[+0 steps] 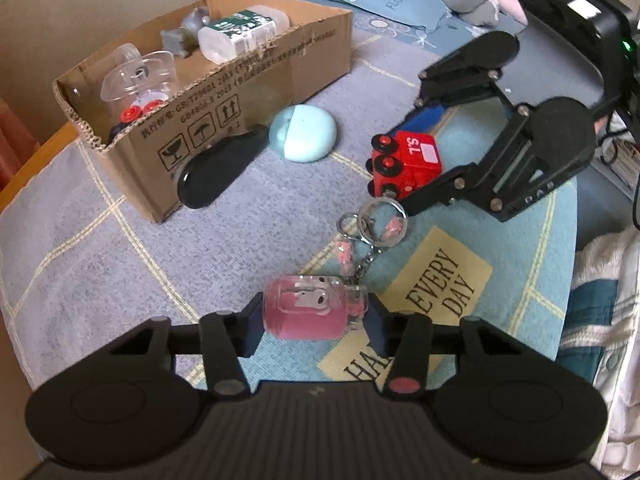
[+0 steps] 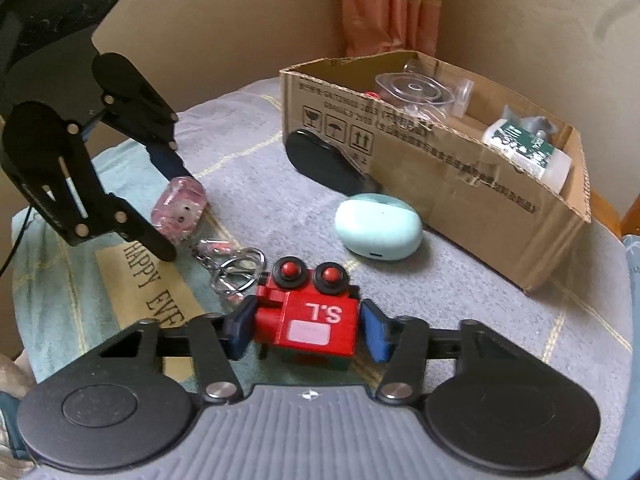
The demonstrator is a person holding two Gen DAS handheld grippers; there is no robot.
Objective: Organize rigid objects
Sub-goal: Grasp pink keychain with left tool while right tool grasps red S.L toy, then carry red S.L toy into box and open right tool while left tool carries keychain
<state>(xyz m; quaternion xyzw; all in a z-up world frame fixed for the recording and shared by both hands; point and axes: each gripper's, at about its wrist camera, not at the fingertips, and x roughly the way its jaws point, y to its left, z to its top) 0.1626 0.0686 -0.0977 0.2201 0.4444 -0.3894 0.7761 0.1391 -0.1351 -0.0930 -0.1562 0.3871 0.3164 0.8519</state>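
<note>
In the left wrist view, 1 cardboard box (image 1: 248, 92) sits upper left, with 1 black case (image 1: 220, 168) and 1 mint case (image 1: 303, 133) beside it. The left gripper (image 1: 316, 320), bottom centre, clamps 1 pink keychain (image 1: 308, 306). The right gripper (image 2: 308, 332) pinches 1 red toy train (image 2: 312, 312).

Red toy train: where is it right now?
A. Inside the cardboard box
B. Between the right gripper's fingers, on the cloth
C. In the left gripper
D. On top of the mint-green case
B: the red toy train sits between the right gripper fingers, outside the cardboard box.
</note>
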